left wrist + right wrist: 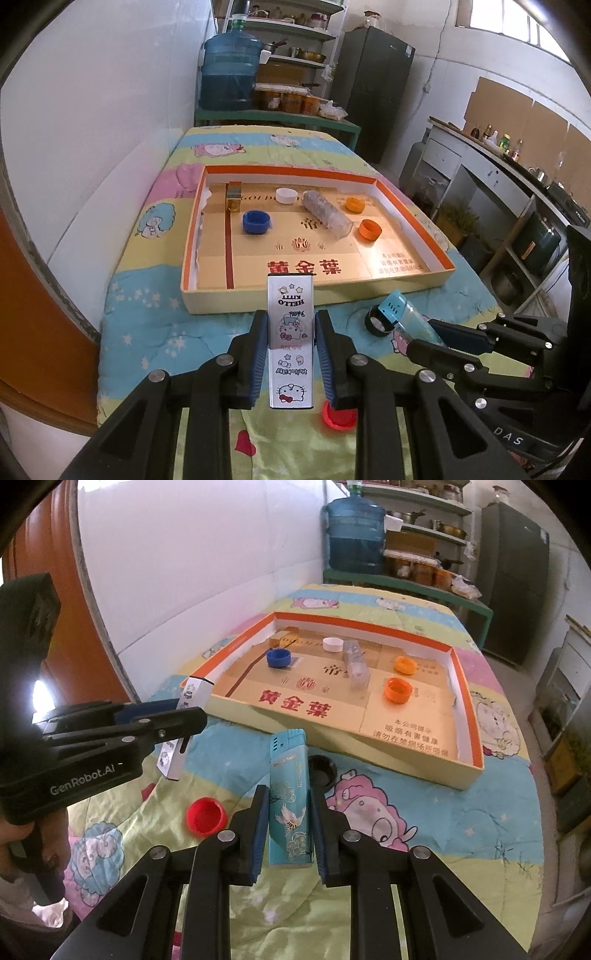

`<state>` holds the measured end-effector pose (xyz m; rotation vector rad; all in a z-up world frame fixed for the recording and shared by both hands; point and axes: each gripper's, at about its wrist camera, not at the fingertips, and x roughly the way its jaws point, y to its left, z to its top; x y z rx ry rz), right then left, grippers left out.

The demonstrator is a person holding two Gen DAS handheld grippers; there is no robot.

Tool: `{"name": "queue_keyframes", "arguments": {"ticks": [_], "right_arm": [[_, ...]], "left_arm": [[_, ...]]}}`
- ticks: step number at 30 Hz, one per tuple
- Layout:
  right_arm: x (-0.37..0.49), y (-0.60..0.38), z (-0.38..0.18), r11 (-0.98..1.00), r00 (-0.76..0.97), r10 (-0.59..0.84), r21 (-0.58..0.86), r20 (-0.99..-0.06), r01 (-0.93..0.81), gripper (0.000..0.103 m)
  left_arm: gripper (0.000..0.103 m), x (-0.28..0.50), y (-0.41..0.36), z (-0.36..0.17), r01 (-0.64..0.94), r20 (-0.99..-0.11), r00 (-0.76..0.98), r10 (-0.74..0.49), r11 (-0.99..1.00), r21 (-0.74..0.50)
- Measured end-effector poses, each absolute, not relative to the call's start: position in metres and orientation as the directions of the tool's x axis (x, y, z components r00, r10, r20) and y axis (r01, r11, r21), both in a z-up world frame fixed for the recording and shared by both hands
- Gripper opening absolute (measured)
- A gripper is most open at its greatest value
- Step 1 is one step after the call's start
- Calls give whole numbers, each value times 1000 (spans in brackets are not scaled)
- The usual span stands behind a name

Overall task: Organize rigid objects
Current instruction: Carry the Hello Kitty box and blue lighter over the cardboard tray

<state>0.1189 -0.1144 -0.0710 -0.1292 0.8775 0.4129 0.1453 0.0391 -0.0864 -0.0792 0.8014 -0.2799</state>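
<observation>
My left gripper is shut on a white Hello Kitty box and holds it above the quilt, just short of the front wall of the orange-rimmed cardboard tray. It also shows in the right wrist view, with the box. My right gripper is shut on a teal lighter, seen in the left wrist view. A red cap and a black cap lie on the quilt. The tray holds a blue cap, a white cap, two orange caps, a clear tube and a small gold box.
The quilt-covered bed stands against a white wall on the left. A blue water jug, shelves and a dark fridge stand behind it. A counter runs along the right.
</observation>
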Motion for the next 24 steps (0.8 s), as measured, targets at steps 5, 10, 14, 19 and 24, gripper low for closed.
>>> {"name": "queue_keyframes", "arguments": {"ticks": [5,10,14,19,24], "right_arm": [[121,-121,-62,919,585,296,58,-755,-391,22],[126,-126,-51,925,612,285,45,-737,-377,22],[132,-132,-41,933,636,271,34,-723,-359,22],[139,-141,-28,941,666,254,19,-701,-338,22],[155,-156,-17,957,696,230,29,-680,-287,22]], "left_arm": [[26,149,39,-78,212,-689,672,-272,962,-172],[26,157,37,-65,218,-672,686,-279,960,-176],[26,166,37,-56,219,-661,692,-289,957,-190],[26,177,34,-45,229,-645,702,-302,953,-198],[26,191,23,-32,260,-624,706,-335,942,-211]]}}
